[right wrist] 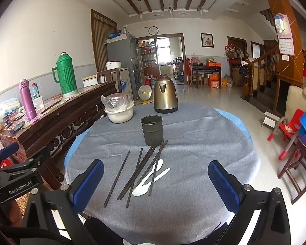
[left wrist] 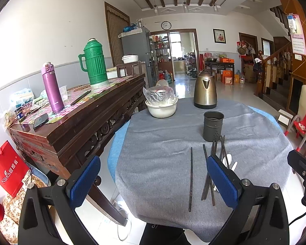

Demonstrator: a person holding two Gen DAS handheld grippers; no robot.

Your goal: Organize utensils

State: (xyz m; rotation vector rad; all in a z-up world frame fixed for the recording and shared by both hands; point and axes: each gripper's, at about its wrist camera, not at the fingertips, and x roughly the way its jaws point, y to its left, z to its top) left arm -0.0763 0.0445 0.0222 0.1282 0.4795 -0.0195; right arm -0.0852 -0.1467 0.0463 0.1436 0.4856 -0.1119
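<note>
Several dark chopsticks [right wrist: 140,171] lie scattered on the grey tablecloth [right wrist: 193,143], over two white spoons [right wrist: 146,183]. A dark metal utensil holder [right wrist: 152,130] stands upright just beyond them. One chopstick [left wrist: 191,178] lies apart to the left in the left wrist view, with the holder [left wrist: 212,126] beyond it and the rest of the pile [left wrist: 213,169] partly behind my right finger. My left gripper [left wrist: 153,180] is open and empty above the table's near edge. My right gripper [right wrist: 156,183] is open and empty, hovering over the near end of the pile.
A brass kettle [right wrist: 165,95] and a white bowl [right wrist: 119,114] with plastic-wrapped contents stand at the table's far side. A wooden sideboard [left wrist: 75,122] with a green thermos [left wrist: 94,63] and a purple bottle [left wrist: 52,87] stands to the left. A red chair [right wrist: 291,126] is at the right.
</note>
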